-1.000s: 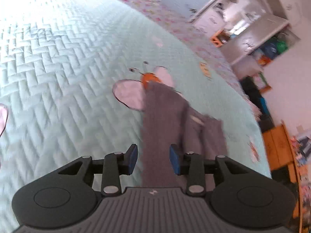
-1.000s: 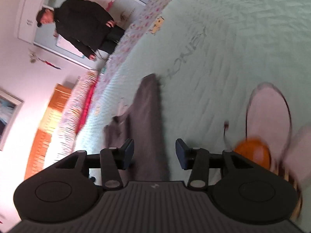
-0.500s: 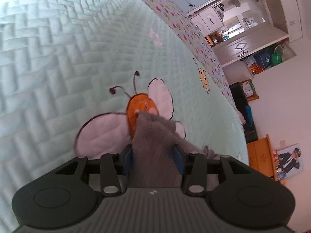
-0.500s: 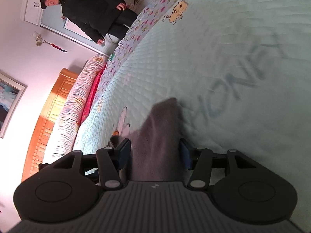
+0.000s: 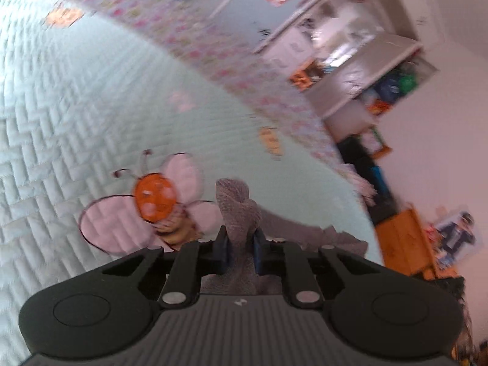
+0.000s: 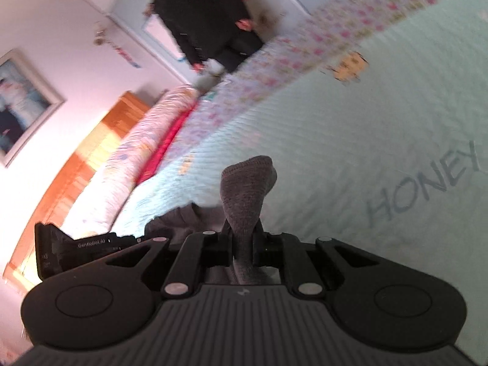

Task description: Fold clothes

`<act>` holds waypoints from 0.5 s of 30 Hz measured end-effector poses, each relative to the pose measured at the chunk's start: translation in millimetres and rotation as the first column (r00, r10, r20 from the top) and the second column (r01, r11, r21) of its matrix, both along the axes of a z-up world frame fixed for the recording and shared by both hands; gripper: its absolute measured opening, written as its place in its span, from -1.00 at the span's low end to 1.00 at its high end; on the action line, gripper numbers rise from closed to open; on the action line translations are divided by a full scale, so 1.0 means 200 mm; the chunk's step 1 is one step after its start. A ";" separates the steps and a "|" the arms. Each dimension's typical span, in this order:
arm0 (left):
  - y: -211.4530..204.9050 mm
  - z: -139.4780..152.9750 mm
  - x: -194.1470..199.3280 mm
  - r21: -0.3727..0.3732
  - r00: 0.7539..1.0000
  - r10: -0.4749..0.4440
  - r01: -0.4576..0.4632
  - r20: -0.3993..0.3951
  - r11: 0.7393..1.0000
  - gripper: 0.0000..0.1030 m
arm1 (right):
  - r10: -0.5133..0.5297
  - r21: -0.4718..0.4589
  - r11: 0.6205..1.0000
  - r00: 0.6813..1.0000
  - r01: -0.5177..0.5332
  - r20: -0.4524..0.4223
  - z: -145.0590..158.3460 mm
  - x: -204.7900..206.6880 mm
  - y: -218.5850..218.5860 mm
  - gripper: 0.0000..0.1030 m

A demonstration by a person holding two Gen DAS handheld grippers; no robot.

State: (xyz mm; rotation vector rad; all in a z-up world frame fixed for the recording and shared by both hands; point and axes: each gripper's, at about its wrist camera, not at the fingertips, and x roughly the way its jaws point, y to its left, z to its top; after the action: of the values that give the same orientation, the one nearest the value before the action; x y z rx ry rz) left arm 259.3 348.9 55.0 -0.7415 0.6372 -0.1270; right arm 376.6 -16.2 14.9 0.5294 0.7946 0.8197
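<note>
A big bed [image 5: 76, 97] with a pale green quilt fills both views. The quilt has a bee picture [image 5: 155, 196] with an orange head and pink wings, and the word HONEY [image 6: 424, 181] in grey letters. A flowery border [image 6: 289, 61] runs along the far edge of the quilt. A person in dark clothes [image 6: 201, 15] stands past the bed, next to a wooden headboard [image 6: 76, 164] and a framed picture [image 6: 21, 103] on the wall. On the other side of the room are shelves [image 5: 375, 70] with coloured things on them. Nothing sits in the way on the quilt. The grey knitted cloth [image 5: 236, 206] is long and thin. It lies near the bee, and the rest trails off to the side in a crumpled heap. The left tool [image 5: 239, 251] has just closed and now pinches one end, which sticks up and away between its tips. The right tool [image 6: 242, 245] has just closed too and pinches another end [image 6: 248, 183], which stands up in a rounded fold.
</note>
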 end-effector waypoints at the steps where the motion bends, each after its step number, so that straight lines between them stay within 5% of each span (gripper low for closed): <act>1: -0.02 0.06 -0.08 0.004 1.000 -0.013 0.013 0.027 1.000 -0.71 | 0.018 0.009 1.000 1.000 -0.018 0.024 0.05 -0.07 -0.02 -0.80; 8: -0.20 0.28 -0.68 0.111 0.974 -0.155 0.138 0.165 0.984 -0.68 | 0.141 -0.003 0.990 0.967 -0.144 0.214 0.32 -0.62 -0.24 -0.79; 12: -0.30 0.17 -1.02 0.156 0.963 -0.238 0.218 0.123 0.963 -0.61 | 0.212 -0.100 0.977 0.931 -0.191 0.296 0.32 -0.97 -0.36 -0.74; 15: -0.39 0.00 -1.20 0.177 0.956 -0.294 0.286 0.021 0.942 -0.53 | 0.254 -0.200 0.960 0.912 -0.197 0.322 0.23 -1.23 -0.44 -0.57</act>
State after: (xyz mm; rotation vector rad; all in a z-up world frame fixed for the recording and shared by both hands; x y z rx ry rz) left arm 20.0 271.5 55.2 -0.4723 0.7008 -0.3550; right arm 130.7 -103.4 60.8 0.1379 0.5961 1.0186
